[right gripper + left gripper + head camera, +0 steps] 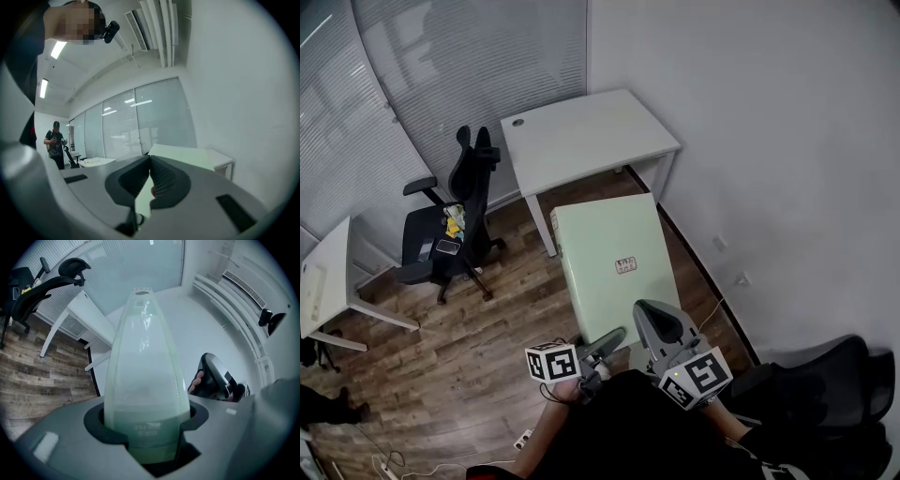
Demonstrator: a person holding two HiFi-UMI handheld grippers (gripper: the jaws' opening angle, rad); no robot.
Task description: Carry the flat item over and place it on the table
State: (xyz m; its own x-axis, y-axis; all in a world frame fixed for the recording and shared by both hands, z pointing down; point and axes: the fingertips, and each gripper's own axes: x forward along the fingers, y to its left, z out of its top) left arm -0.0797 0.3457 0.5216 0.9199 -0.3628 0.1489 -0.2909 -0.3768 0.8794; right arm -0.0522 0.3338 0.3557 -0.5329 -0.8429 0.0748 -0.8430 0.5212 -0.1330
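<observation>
Grippers made of smooth grey plastic hold a flat board (609, 246) by its near end. The board is thin, pale green and shaped like a long rectangle, with a smooth, slightly shiny face. A tiny square patch (625, 265) sits near its middle. I think it is a sticker, but it is too small to read.

The left gripper (605, 345) has its jaws closed on the board's near edge. Its dark, rounded pads (96, 423) press in from both sides, and the board runs straight out between them. The right gripper (654, 323) grips the same end, just beside the left one. Its black pads (164, 180) have little ridges, and they pinch the thin board so that only a sliver of green shows between them.

Both grippers are held low and close to the person's body, side by side, with the marker cubes nearest the person. The board sticks out forward from them, up in the air over the brown wood-plank floor (459, 356).

The board's far end points toward a white tabletop (586, 136) by the wall. The board is not on it. The tabletop is flat and plain, with thin white legs.

A black office chair (450, 225) with a mesh back stands to the left, with a few small things on its seat.
</observation>
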